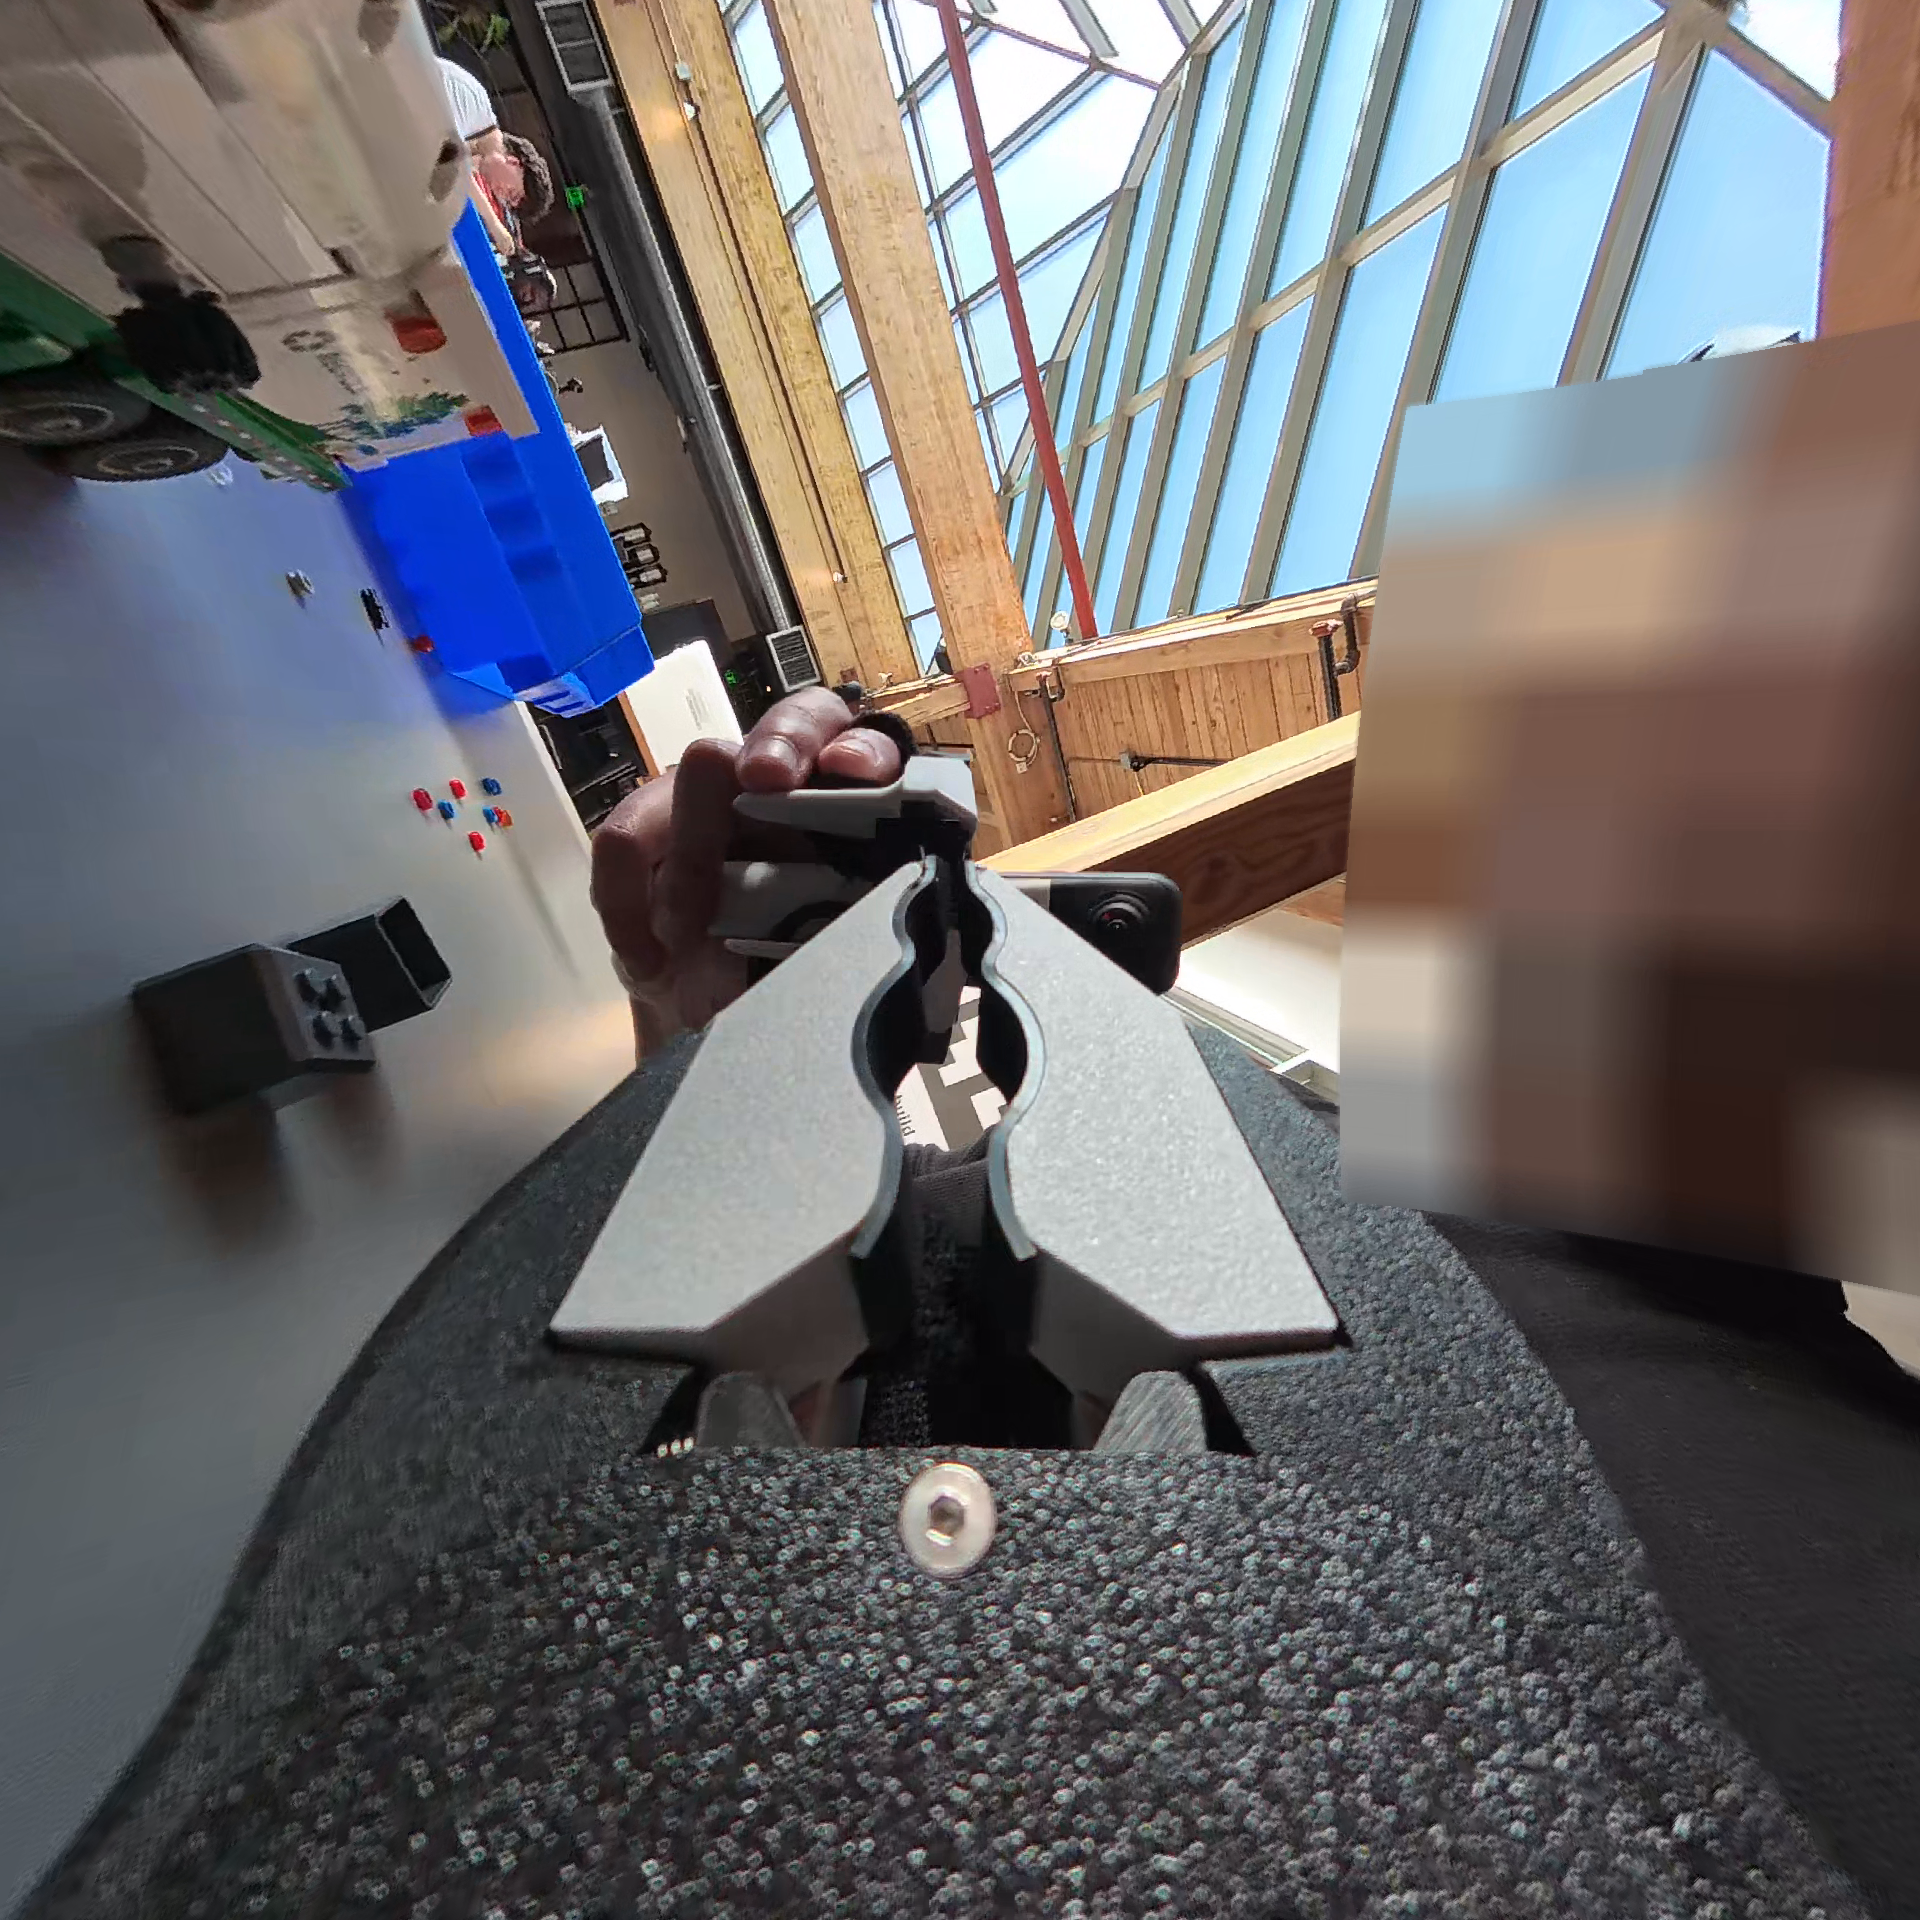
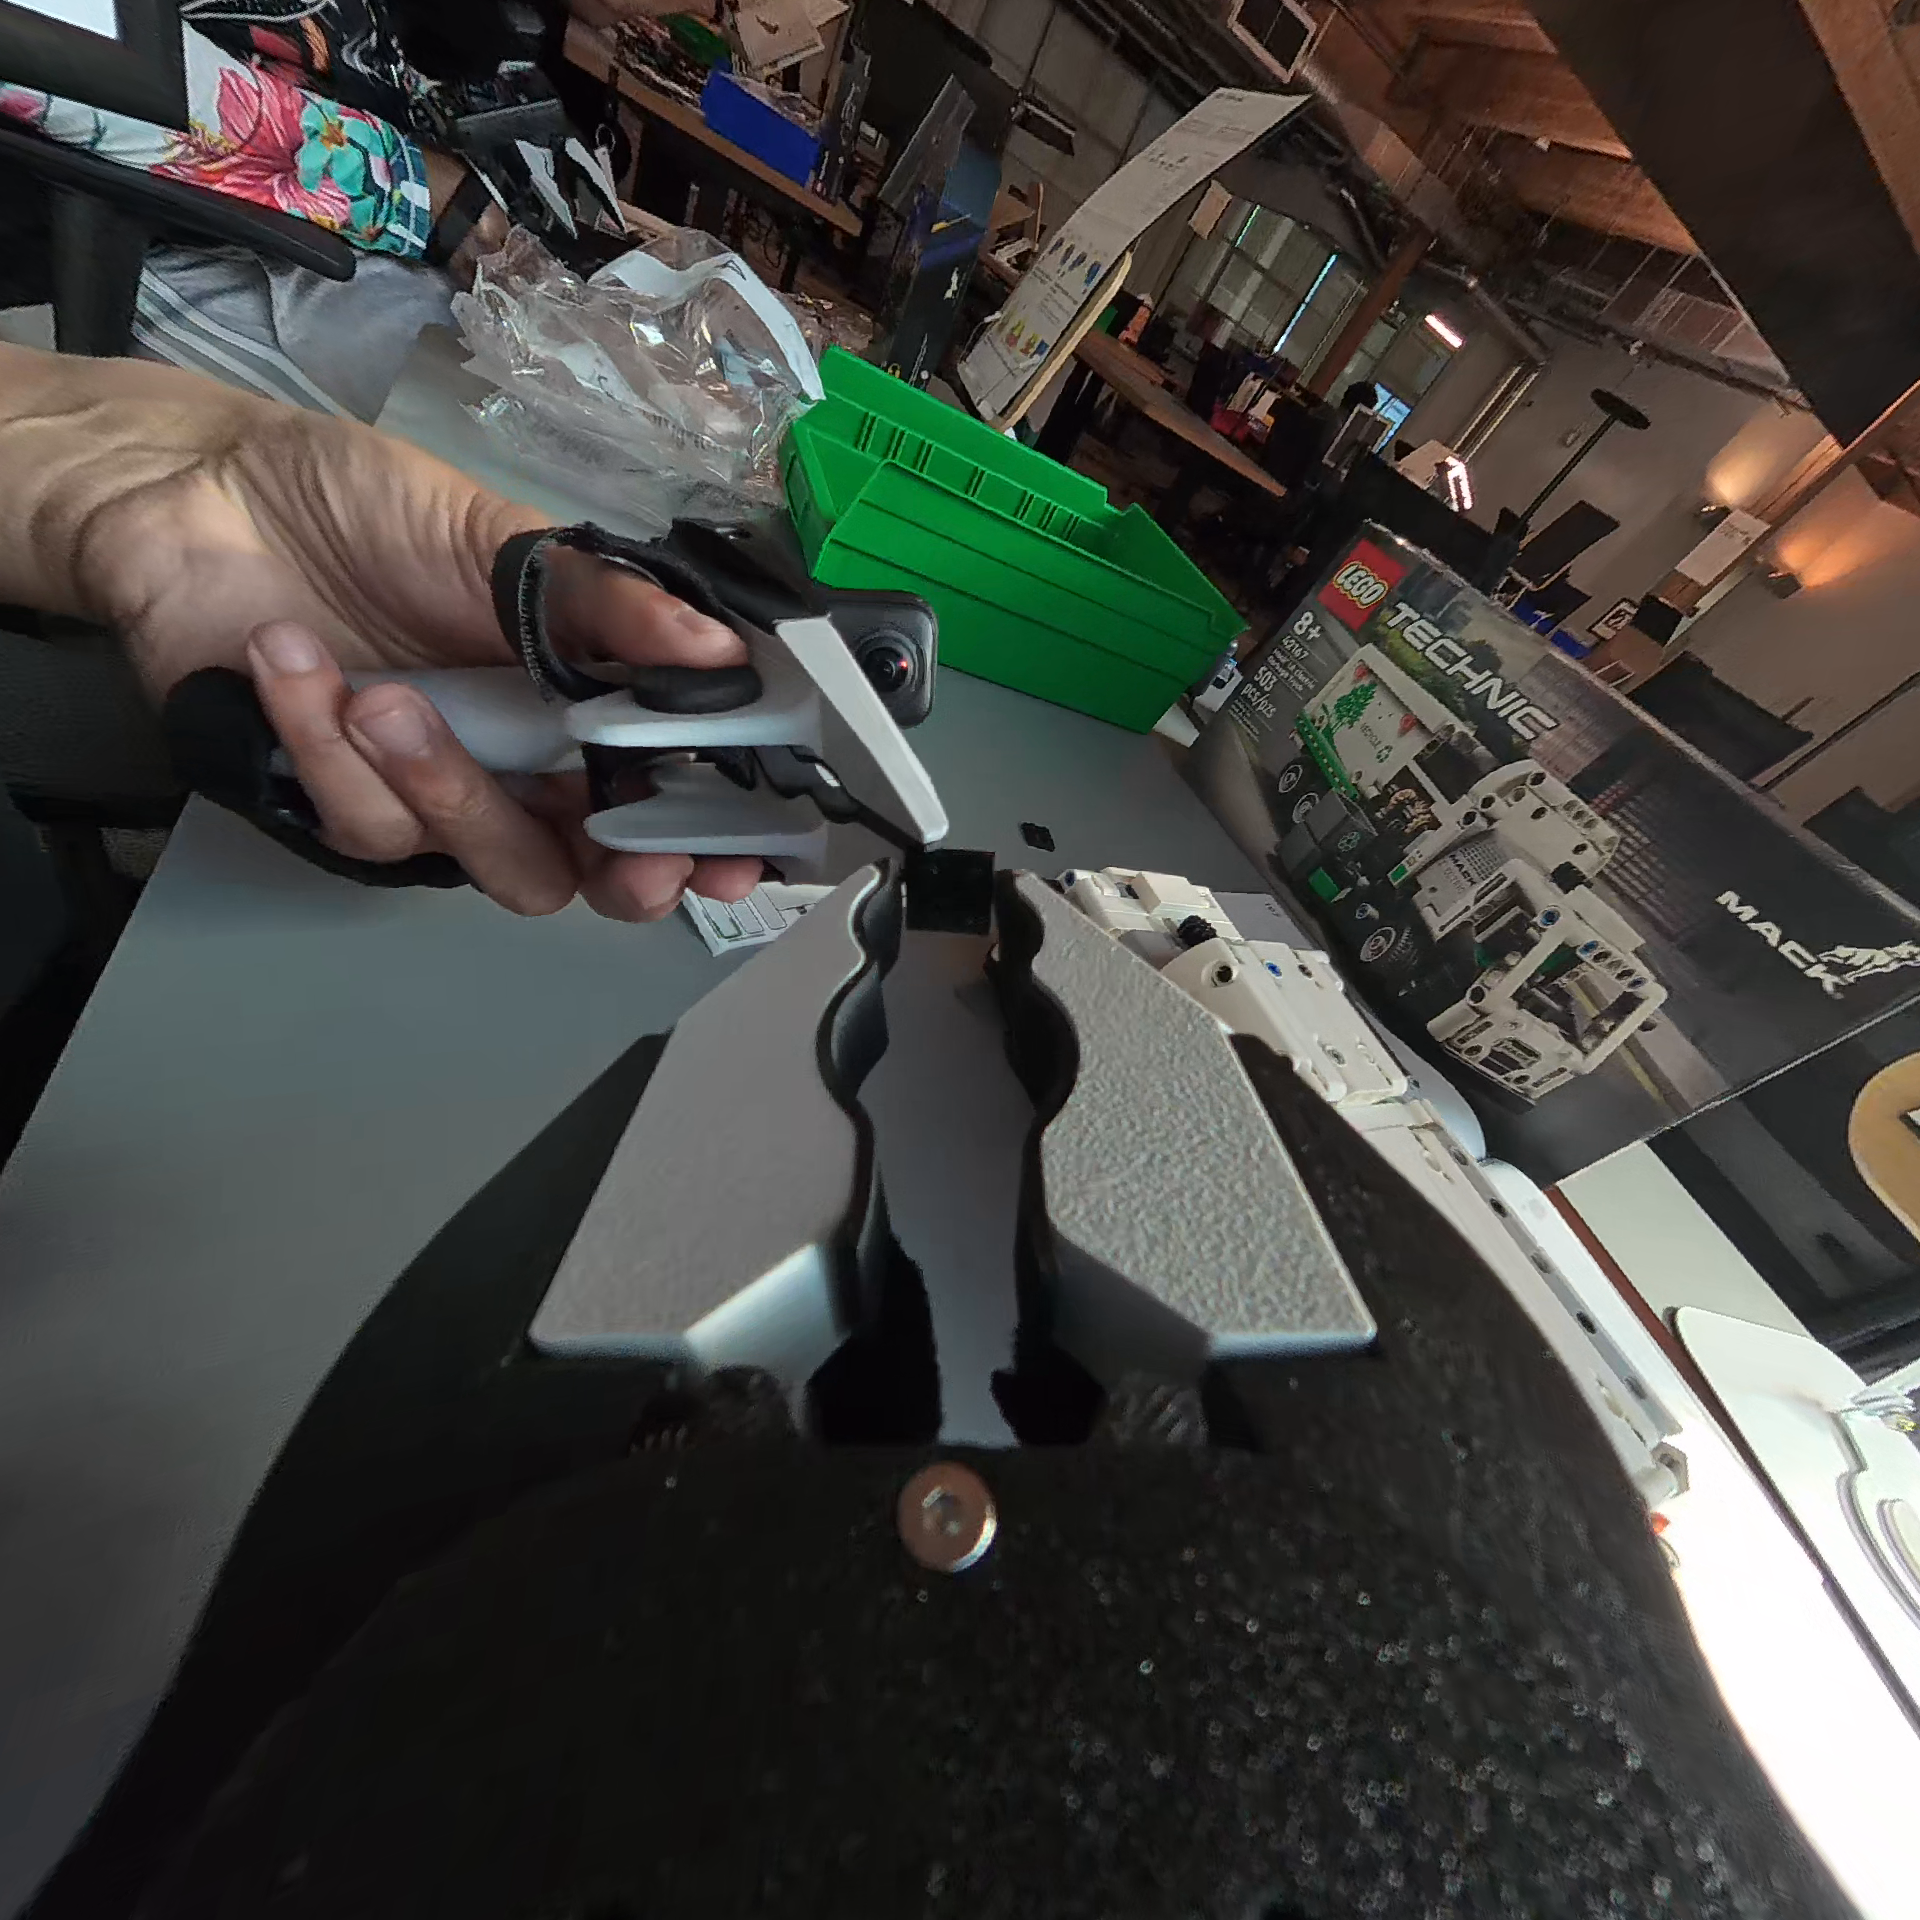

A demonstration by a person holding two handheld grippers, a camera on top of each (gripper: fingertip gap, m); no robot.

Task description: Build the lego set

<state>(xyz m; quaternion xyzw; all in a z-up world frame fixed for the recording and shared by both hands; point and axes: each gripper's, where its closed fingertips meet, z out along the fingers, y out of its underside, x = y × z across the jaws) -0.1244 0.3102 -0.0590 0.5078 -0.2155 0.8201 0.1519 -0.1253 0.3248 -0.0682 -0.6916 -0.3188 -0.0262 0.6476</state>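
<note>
**Inspector:** One small black square piece (image 2: 949,891) sits between the fingertips of the right gripper (image 2: 943,899), raised above the table. The fingers stand a little apart, the gap just wide enough for the piece, and both tips meet its sides. The left gripper (image 2: 914,831) comes in from the left, held in a hand (image 2: 343,665), and its tips reach the upper edge of the same piece.

**Clerk:** And the left gripper's opening?

**Inspector:** In the left wrist view its fingers (image 1: 940,883) are nearly together at the tips, with something dark and narrow between them. I cannot tell whether they pinch it.

**Clerk:** The rest of the set?

**Inspector:** The part-built white truck (image 2: 1226,977) lies on the table just right of the right gripper. The set's box (image 2: 1558,831) stands behind it. A green bin (image 2: 997,582) sits farther back, beside crumpled clear bags (image 2: 623,353). In the left view, a blue bin (image 1: 499,561), some small red and blue pieces (image 1: 457,810) and a black block (image 1: 281,1018) rest on the same surface.

**Clerk:** Surface and room?

**Inspector:** Plain grey table (image 2: 312,1039), matte. It is a large workshop hall with timber beams (image 1: 894,364), a glazed roof showing blue sky, and further cluttered benches behind.
</note>
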